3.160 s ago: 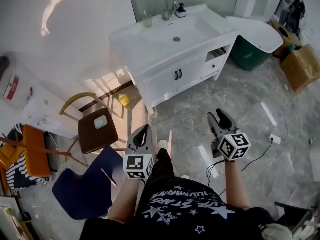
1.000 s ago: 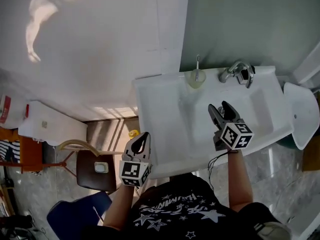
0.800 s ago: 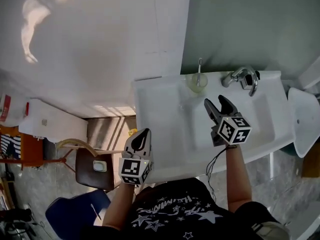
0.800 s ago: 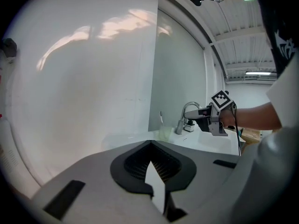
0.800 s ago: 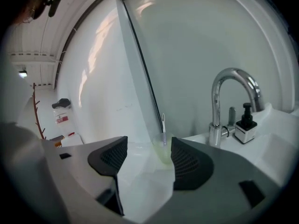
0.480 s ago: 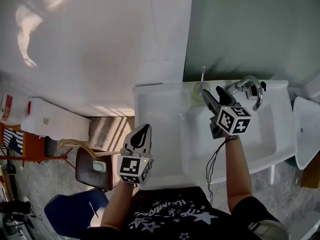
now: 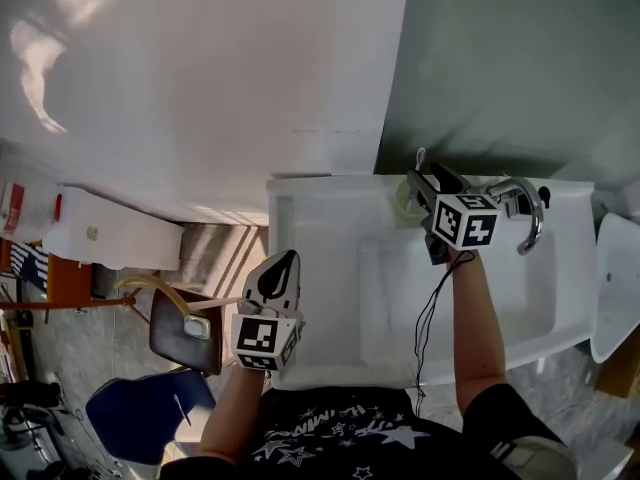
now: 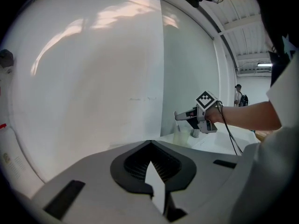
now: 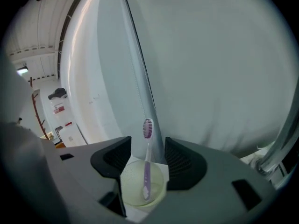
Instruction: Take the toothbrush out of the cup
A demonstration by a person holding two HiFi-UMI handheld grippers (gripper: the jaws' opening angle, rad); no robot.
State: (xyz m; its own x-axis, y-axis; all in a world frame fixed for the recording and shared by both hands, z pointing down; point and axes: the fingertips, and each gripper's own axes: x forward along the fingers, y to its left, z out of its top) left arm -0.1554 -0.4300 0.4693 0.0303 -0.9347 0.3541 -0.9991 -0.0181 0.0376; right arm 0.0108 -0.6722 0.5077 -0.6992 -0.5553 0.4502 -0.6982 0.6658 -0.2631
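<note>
A pale translucent cup point(image 9: 142, 183) stands at the back of the white sink counter point(image 7: 320, 268), against the wall. A lilac toothbrush point(image 9: 147, 146) stands upright in it, bristles up. My right gripper point(image 9: 147, 160) has its jaws either side of the toothbrush and the cup's rim; they are closing, with gaps still showing on both sides of the handle. In the head view the right gripper point(image 7: 428, 180) covers most of the cup point(image 7: 403, 204), and the toothbrush point(image 7: 420, 158) head shows above it. My left gripper point(image 7: 283, 260) hovers shut and empty off the counter's left front corner.
A chrome faucet point(image 7: 522, 213) stands right of the cup, behind the basin point(image 7: 470, 288). The grey-green wall point(image 7: 520, 58) rises directly behind the cup. On the floor to the left are a brown chair point(image 7: 185, 323) and a white cabinet point(image 7: 100, 233).
My right gripper has travelled forward over the basin to the cup, and its jaws now flank the toothbrush. The left gripper came forward a little along the counter's left edge.
</note>
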